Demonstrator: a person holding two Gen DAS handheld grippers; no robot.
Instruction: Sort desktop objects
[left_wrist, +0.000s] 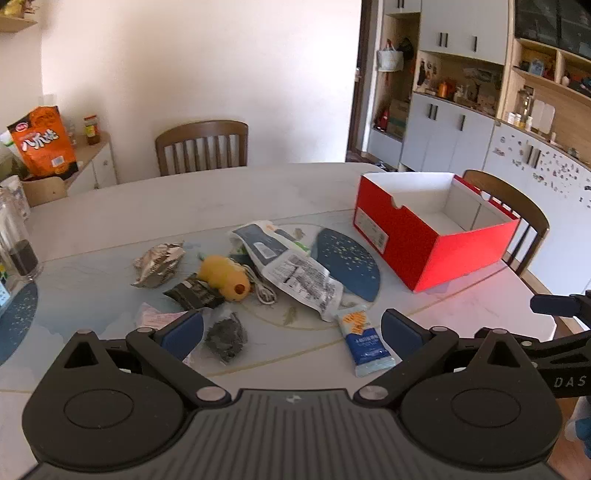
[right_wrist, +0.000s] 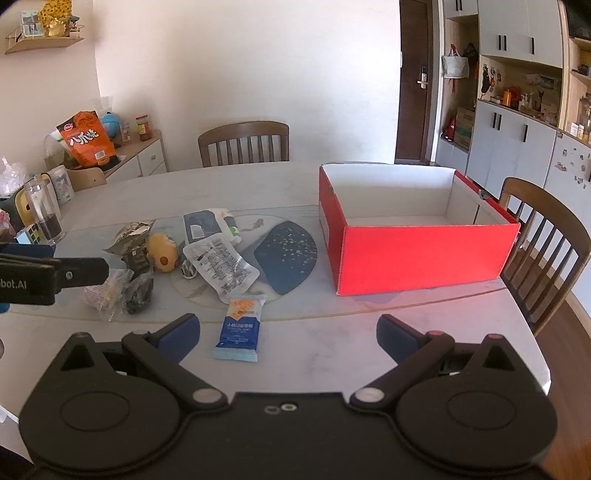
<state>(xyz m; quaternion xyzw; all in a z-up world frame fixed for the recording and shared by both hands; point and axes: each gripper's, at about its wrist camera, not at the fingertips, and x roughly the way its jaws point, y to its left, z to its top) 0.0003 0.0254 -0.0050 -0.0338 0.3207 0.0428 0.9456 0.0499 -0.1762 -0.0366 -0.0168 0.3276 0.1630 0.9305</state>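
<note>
Both grippers, left (left_wrist: 291, 334) and right (right_wrist: 288, 338), are held wide apart, nothing gripped. A blue packet (right_wrist: 239, 329) is seen nearest on the table (right_wrist: 332, 343); a wrapper pile (left_wrist: 236, 266) lies beyond; the red box (right_wrist: 417, 236) is set farther right, empty.

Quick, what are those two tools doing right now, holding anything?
Left tool: open wide, holding nothing, above the table.
Right tool: open wide, holding nothing.
</note>
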